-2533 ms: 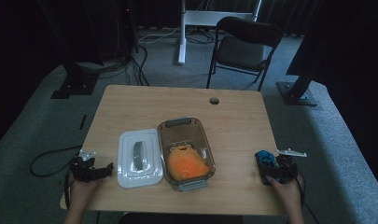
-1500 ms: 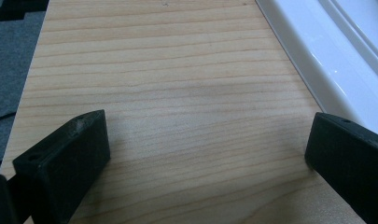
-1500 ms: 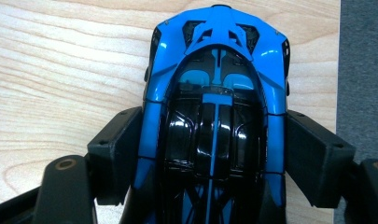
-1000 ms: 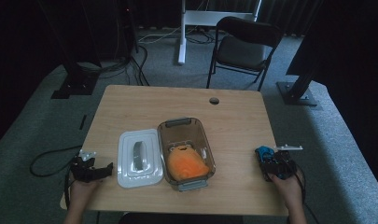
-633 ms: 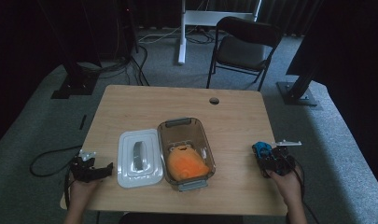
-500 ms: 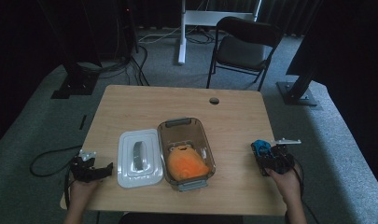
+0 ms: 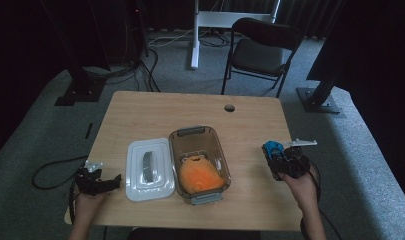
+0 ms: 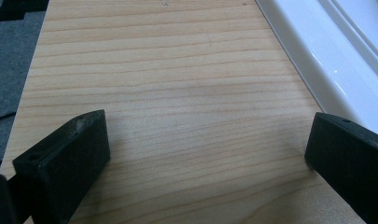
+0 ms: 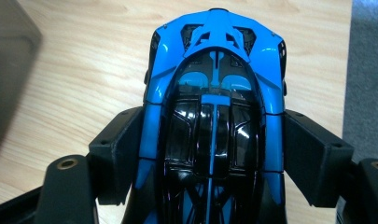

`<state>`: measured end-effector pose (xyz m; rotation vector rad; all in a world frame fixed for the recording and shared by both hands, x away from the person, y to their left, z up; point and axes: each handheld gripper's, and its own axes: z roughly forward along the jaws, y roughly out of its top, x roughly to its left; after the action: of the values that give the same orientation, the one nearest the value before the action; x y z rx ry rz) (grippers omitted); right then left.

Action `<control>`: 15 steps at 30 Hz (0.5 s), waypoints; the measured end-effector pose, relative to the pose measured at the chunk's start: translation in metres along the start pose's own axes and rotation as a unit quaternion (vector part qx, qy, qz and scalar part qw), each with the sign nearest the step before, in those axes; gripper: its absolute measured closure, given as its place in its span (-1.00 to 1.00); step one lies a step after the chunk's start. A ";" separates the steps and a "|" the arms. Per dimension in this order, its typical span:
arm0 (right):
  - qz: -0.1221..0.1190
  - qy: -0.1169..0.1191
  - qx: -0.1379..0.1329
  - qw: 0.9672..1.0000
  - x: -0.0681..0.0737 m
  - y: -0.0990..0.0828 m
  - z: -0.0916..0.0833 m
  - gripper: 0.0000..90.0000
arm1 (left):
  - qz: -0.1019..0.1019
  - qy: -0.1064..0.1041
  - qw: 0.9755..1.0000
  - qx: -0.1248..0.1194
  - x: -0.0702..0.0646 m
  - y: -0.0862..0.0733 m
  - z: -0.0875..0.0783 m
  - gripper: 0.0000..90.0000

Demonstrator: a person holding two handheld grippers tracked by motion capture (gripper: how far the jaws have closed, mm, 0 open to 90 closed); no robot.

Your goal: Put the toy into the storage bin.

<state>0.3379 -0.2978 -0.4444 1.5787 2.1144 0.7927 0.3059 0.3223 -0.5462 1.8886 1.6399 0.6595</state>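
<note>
Car [image 9: 213, 121] in our right gripper [image 7: 282, 159], jaws pinching its flanks, nose pointing away along them.
We hold it over the table's [image 7: 155, 107] right edge; the open bin [image 7: 199, 164] lies at nine o'clock from it, long axis running twelve to six, an orange thing [image 7: 200, 175] in its near half. Lid [image 7: 149, 169] lies flat just left of the bin. Left gripper [image 7: 96, 181], spread and empty, rests at the lid's nine o'clock.
</note>
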 end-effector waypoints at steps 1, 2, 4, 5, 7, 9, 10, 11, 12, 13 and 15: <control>-0.004 0.001 -0.002 1.000 0.002 0.003 0.000 -0.43 | 0.000 0.000 1.000 0.000 0.000 0.000 0.000 -0.99; -0.009 0.003 -0.003 1.000 0.005 0.005 -0.001 -0.43 | 0.000 0.000 1.000 0.000 0.000 0.000 0.000 -0.99; -0.016 0.007 -0.004 1.000 0.011 0.010 -0.001 -0.43 | 0.000 0.000 1.000 0.000 0.000 0.000 0.000 -0.99; -0.019 0.009 -0.006 1.000 0.013 0.012 -0.001 -0.43 | 0.000 0.000 1.000 0.000 0.000 0.000 0.000 -0.99; -0.023 0.014 -0.007 1.000 0.018 0.016 -0.001 -0.43 | 0.000 0.000 1.000 0.000 0.000 0.000 0.000 -0.99; -0.028 0.017 -0.010 0.999 0.023 0.021 -0.001 -0.43 | 0.000 0.000 1.000 0.000 0.000 0.000 0.000 -0.99; -0.032 0.020 -0.011 0.999 0.026 0.024 -0.001 -0.43 | 0.000 0.000 1.000 0.000 0.000 0.000 0.000 -0.99; -0.032 0.022 -0.012 0.999 0.028 0.026 -0.001 -0.43 | 0.000 0.000 1.000 0.000 0.000 0.000 0.000 -0.99; -0.035 0.022 -0.014 0.999 0.031 0.028 -0.001 -0.43 | 0.000 0.000 1.000 0.000 0.000 0.000 0.000 -0.99; -0.040 0.026 -0.014 0.999 0.034 0.031 -0.002 -0.43 | 0.000 0.000 1.000 0.000 0.000 0.000 0.000 -0.99; -0.045 0.029 -0.017 0.998 0.039 0.036 -0.003 -0.43 | 0.000 0.000 1.000 0.000 0.000 0.000 0.000 -0.99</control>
<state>0.3513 -0.2537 -0.4179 1.4490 2.1835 0.8490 0.3060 0.3223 -0.5462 1.8884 1.6399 0.6597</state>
